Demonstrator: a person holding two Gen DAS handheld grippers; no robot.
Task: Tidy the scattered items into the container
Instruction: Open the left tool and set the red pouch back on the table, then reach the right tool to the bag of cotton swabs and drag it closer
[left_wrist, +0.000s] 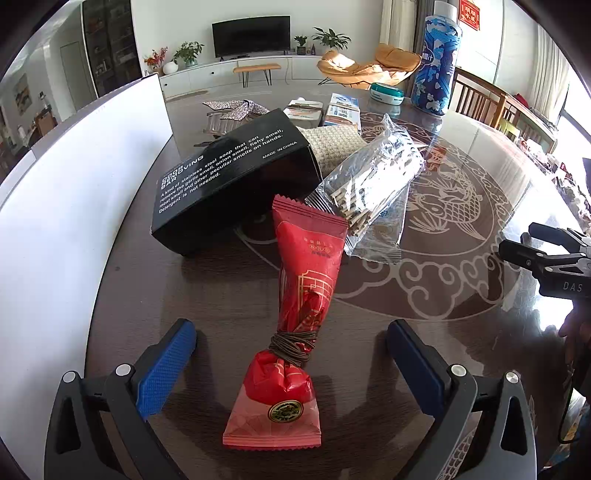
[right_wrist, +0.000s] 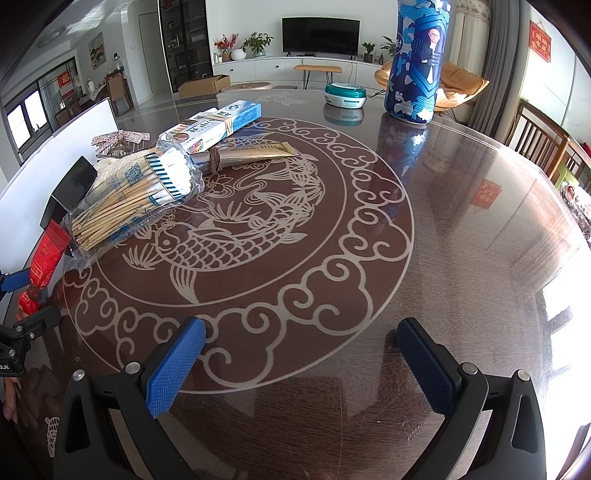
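Observation:
A red snack packet (left_wrist: 295, 317) tied with brown cord lies on the dark table, between the open fingers of my left gripper (left_wrist: 291, 350), which does not touch it. Behind it lie a black box (left_wrist: 229, 173) and a clear bag of cotton swabs (left_wrist: 373, 188). A white container wall (left_wrist: 74, 206) stands at the left. In the right wrist view, my right gripper (right_wrist: 301, 354) is open and empty over bare table. The swab bag (right_wrist: 136, 195), the red packet (right_wrist: 44, 258), a blue-white box (right_wrist: 218, 125) and a gold tube (right_wrist: 251, 153) lie to its far left.
A tall blue can (right_wrist: 417, 59) and a teal-lidded round tin (right_wrist: 345, 94) stand at the table's far side. A patterned cloth (left_wrist: 332, 147) and wrapped sachets (left_wrist: 236, 109) lie behind the black box. Wooden chairs (right_wrist: 543, 147) stand at the right.

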